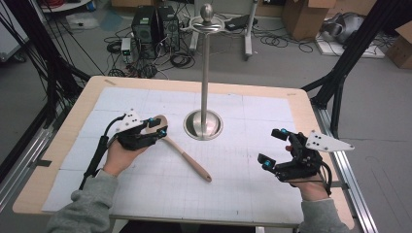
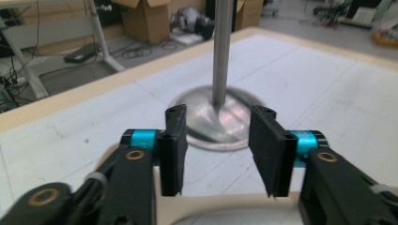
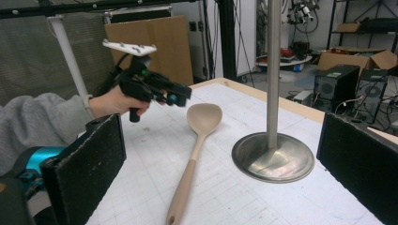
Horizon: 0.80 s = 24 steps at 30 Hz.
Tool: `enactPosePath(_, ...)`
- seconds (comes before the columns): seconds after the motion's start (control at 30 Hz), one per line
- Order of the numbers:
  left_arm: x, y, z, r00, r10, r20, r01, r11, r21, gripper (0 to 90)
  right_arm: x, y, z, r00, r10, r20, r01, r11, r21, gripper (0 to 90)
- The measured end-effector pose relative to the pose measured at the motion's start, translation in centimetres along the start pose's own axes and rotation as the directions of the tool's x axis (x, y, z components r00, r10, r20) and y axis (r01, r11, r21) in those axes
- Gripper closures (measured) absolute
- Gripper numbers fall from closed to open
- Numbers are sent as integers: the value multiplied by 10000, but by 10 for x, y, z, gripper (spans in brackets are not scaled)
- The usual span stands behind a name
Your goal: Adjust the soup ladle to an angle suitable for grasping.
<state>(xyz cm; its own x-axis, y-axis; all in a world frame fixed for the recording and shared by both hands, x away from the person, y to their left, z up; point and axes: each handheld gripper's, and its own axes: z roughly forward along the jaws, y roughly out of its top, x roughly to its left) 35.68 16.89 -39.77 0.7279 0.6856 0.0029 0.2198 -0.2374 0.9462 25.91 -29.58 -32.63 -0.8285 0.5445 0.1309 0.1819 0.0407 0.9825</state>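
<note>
Grey sleeves (image 1: 82, 208); black grippers with cyan accents, brass screws, white three-cornered plates (image 1: 328, 141).

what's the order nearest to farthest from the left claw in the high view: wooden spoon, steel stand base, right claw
1. Beige wooden spoon, its bowl just under the left claw.
2. Round steel stand base, table centre.
3. Right claw, far right side.

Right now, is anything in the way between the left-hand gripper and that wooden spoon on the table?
Nothing visible blocks it. The left gripper hovers with its jaws open directly above the bowl end of the wooden spoon. The metal stand sits beside the spoon, off to the side, not between them.
</note>
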Motion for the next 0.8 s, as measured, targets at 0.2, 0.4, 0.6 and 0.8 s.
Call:
enactPosePath(0.2, 0, -11, 17, 9998, 207, 58, -210, 9973, 710, 853, -3, -2, 2, 9999, 91, -101, -91, 10000, 42, 3)
enactPosePath(0.4, -3, -14, 36, 9991, 73, 416, -120, 9934, 1142, 896, -2, -3, 4, 9999, 40, -168, -39, 10000, 57, 3)
enactPosePath(0.6, 4, -23, 52, 9995, -324, 53, 309, 9831, 1803, 897, -2, -4, 6, 9997, 71, -231, -66, 9998, 180, 3)
enactPosePath(0.8, 6, -27, 58, 9989, -471, -74, 476, 9745, 2193, 897, -3, -4, 6, 10000, -17, -58, 17, 10000, 49, 4)
